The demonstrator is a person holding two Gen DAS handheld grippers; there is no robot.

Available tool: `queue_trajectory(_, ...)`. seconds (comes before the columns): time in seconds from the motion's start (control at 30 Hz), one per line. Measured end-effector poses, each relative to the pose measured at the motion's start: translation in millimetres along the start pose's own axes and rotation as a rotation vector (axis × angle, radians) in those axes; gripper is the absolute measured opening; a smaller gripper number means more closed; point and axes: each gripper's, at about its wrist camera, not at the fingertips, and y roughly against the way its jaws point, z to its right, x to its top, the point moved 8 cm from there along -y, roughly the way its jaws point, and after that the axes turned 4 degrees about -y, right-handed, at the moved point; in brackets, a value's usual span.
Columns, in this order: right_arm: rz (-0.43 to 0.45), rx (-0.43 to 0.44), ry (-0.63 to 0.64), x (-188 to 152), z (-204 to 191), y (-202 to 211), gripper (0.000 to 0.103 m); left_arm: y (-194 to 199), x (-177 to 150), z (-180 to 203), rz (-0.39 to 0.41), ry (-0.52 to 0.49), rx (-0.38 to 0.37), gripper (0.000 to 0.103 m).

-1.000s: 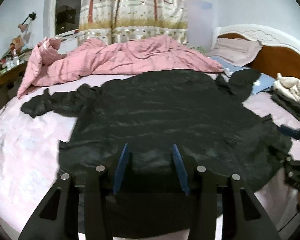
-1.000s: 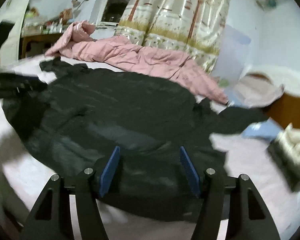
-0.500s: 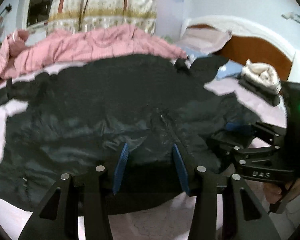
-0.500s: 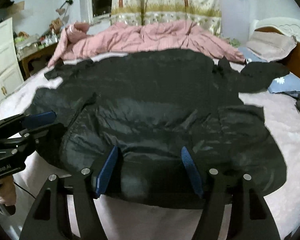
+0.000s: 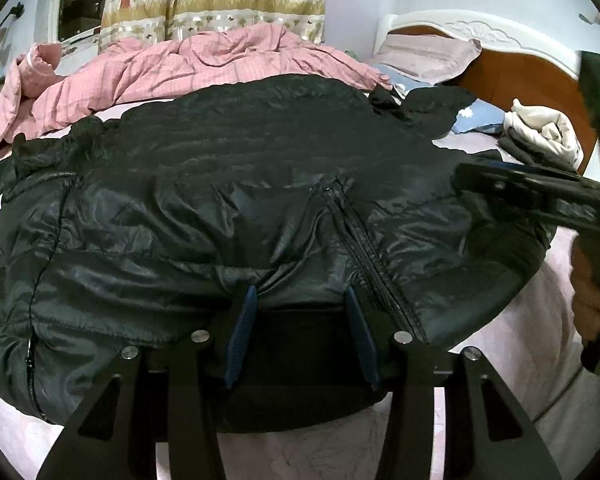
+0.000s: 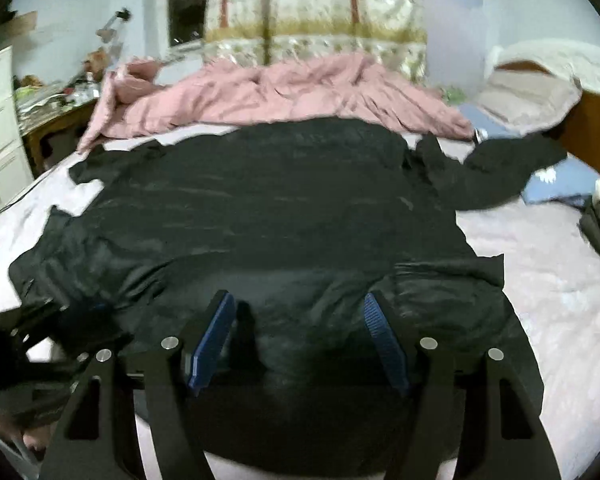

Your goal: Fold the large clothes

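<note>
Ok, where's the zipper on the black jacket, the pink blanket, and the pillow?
zipper (image 5: 356, 236), left wrist view, middle of its dark teeth.
pink blanket (image 5: 220, 60), left wrist view, crumpled middle.
pillow (image 5: 428, 56), left wrist view, its front face.

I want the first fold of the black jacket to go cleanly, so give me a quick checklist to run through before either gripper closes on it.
1. Black jacket spread out on the bed: ok.
2. Zipper closed along the part in view: ok; its top end, cannot tell.
3. Far sleeve flat: not ok, it lies bunched toward the pillows.
4. Left gripper open, with near hem between the fingers, pads not pressing: ok.
5. Right gripper open over the hem, its jaws having just been opening, nothing gripped: ok.
6. Pink quilt clear of the jacket's far edge: cannot tell.
</note>
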Motion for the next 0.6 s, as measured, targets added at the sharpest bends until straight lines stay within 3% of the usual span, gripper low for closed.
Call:
queue_trajectory(0.2,-0.116,-0.024,0.02,-20.5,4.4,-42.2,0.07,0.1,-1.4,1.0,0.03,-0.032,0.026,0.046)
queue_trajectory(0.37,-0.099,-0.02,0.005,-18.4,4.7,-37.8,0.07,-0.2,-1.0,1.6,0.03,-0.033,0.027,0.046)
queue_trajectory(0.53,-0.005,-0.081,-0.043,-11.9,27.2,-9.2,0.07,-0.3,-1.2,1.0,0.031,-0.03,0.028,0.046)
queue_trajectory(0.6,-0.038,-0.088,-0.072,-16.6,35.9,-13.4,0.07,-0.1,-1.6,1.1,0.031,-0.029,0.028,0.046)
